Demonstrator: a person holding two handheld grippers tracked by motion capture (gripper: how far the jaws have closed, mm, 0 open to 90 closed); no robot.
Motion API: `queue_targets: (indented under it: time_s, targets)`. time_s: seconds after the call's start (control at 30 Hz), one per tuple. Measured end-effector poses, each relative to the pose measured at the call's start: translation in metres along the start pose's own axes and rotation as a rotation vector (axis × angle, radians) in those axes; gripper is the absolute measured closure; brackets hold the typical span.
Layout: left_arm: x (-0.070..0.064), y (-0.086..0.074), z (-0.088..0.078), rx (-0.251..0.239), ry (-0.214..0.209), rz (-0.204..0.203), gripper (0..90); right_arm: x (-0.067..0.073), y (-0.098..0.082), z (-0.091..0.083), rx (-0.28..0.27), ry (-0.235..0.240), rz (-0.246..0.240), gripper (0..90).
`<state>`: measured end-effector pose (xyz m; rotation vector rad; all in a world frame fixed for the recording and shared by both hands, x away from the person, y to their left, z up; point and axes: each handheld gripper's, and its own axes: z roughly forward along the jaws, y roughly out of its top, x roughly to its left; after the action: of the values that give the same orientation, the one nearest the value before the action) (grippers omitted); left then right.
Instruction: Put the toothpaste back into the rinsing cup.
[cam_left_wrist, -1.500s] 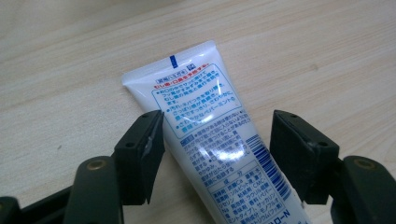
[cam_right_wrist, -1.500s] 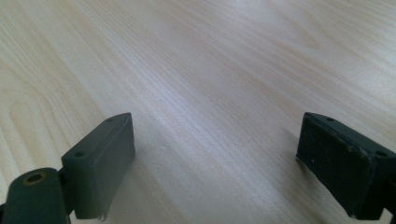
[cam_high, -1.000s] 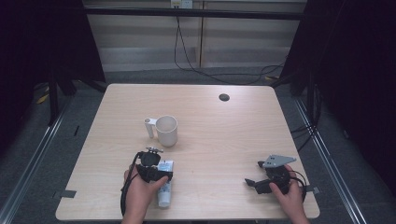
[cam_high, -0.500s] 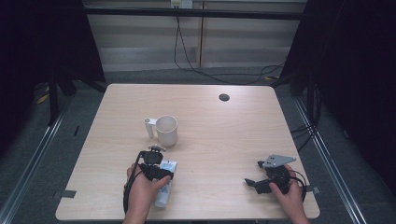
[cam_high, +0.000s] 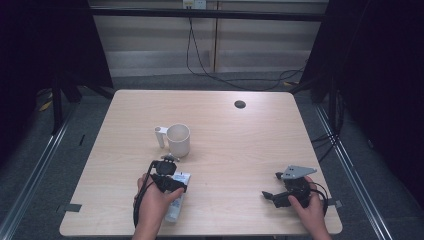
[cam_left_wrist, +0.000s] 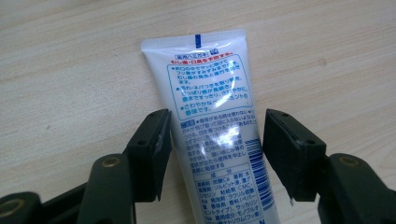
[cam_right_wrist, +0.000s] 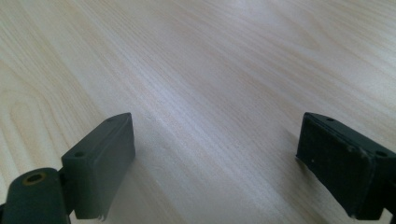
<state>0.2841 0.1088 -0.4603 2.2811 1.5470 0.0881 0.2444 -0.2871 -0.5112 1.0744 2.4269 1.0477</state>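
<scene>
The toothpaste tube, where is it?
The toothpaste tube lies flat on the table's near-left part, between the left tool's open jaws, just nearer than the mug.

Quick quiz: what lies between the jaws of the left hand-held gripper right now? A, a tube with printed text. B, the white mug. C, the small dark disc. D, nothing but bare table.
A: the left gripper view shows the tube lying on the table between the open jaws of the left hand-held gripper, a gap on each side.
</scene>
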Motion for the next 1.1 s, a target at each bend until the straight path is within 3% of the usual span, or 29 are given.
queue_targets:
  time_s: [0.17,0.3,0.4,0.47,0.6,0.7,0.77,0.9,0.93,1.0,1.1]
  targets:
    - [-0.001,-0.004,0.004,0.019,0.005,0.024,38.0,0.0,0.0,0.0,0.0,-0.001,0.001,10.8]
    - [-0.001,-0.005,0.007,0.024,0.001,0.011,39.4,0.0,0.0,0.0,0.0,0.0,0.001,10.8]
    - [-0.003,-0.004,0.006,0.036,-0.004,0.006,46.0,0.0,0.0,0.0,0.001,-0.001,0.001,10.8]
    - [-0.005,-0.003,0.004,0.04,0.006,0.021,56.3,0.0,0.0,0.0,0.0,-0.001,0.001,10.8]
    - [-0.004,-0.001,0.0,0.037,-0.007,0.039,68.6,0.0,0.0,0.0,0.0,0.0,0.001,10.8]
    - [-0.001,-0.003,-0.003,0.005,-0.003,0.062,70.3,0.0,0.0,0.0,0.001,-0.001,0.001,10.8]
    - [-0.001,-0.004,-0.004,-0.012,-0.011,0.057,70.4,0.0,0.0,0.0,0.0,-0.001,0.001,10.8]
    - [-0.002,-0.003,-0.014,-0.109,-0.062,0.065,70.4,0.0,0.0,0.0,0.001,0.0,0.001,10.8]
    - [-0.002,-0.003,-0.014,-0.109,-0.062,0.065,70.3,0.0,0.0,0.0,0.001,0.0,0.001,10.8]
    - [-0.002,-0.001,-0.022,-0.18,-0.082,0.063,70.3,0.0,0.0,0.0,0.0,0.001,0.0,10.8]
    - [-0.002,0.0,-0.029,-0.246,-0.098,0.082,70.2,0.0,0.0,0.0,0.0,0.001,0.001,10.8]
